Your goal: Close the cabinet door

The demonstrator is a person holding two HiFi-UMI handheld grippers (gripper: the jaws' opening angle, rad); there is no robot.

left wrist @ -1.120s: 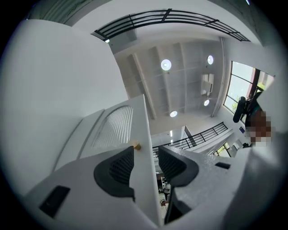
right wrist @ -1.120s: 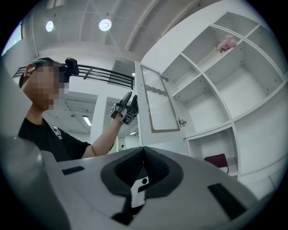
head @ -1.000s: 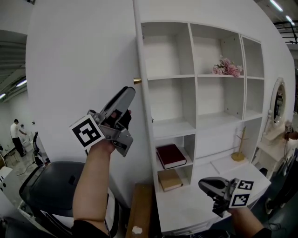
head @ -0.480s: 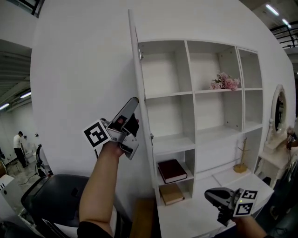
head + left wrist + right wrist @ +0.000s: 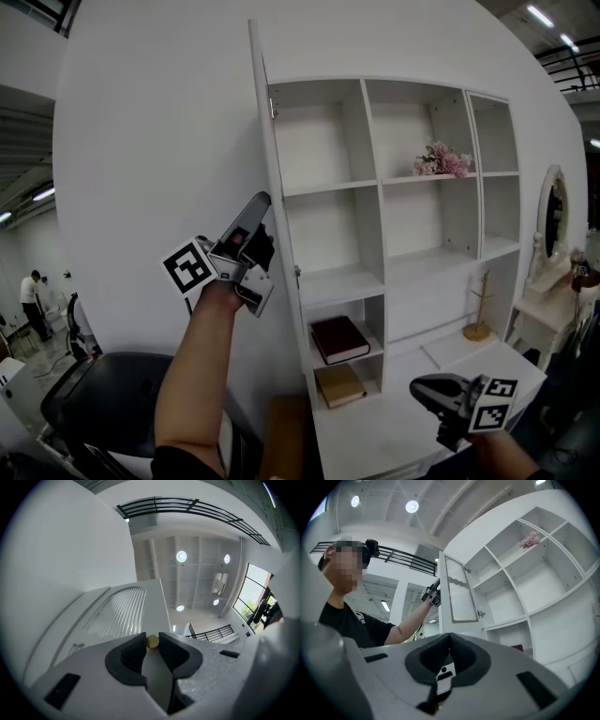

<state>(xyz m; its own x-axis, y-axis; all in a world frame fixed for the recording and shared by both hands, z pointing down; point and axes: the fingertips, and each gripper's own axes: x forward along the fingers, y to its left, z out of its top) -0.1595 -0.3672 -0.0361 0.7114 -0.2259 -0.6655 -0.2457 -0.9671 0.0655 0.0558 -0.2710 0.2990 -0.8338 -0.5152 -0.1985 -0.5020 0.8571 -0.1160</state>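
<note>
Reaching has given way to grasping; the door itself is not yet in motion.

Nearest, low at the right, the right gripper (image 5: 422, 386) hangs over the white desk top (image 5: 375, 431) much as it did a second ago. Its jaws are together on nothing and it takes no part.

Farther in and to the left, the left gripper (image 5: 260, 211) is raised on an outstretched arm and angled upward. A second ago its jaws stood wide and short of the gold knob (image 5: 152, 641), which showed clear above them at the door's edge. Now the head view no longer shows the knob. The left gripper view shows it lodged between the two dark pads (image 5: 133, 652). The jaws are closing, narrowed to the knob's width, and each pad appears to touch one side of it.

The cabinet door (image 5: 458, 590), with its ribbed panel, stands swung wide out from the cabinet (image 5: 427, 305), at the left of the open shelves. No swing toward the shelves can be made out.

For the task, the handle appears secured and the closing proper is still to come. The next move is judged to be a swing of the door rightward onto the shelves.

Beyond, the shelves hold a red book (image 5: 339, 339) low and pink flowers (image 5: 442, 159) high at the far right.
</note>
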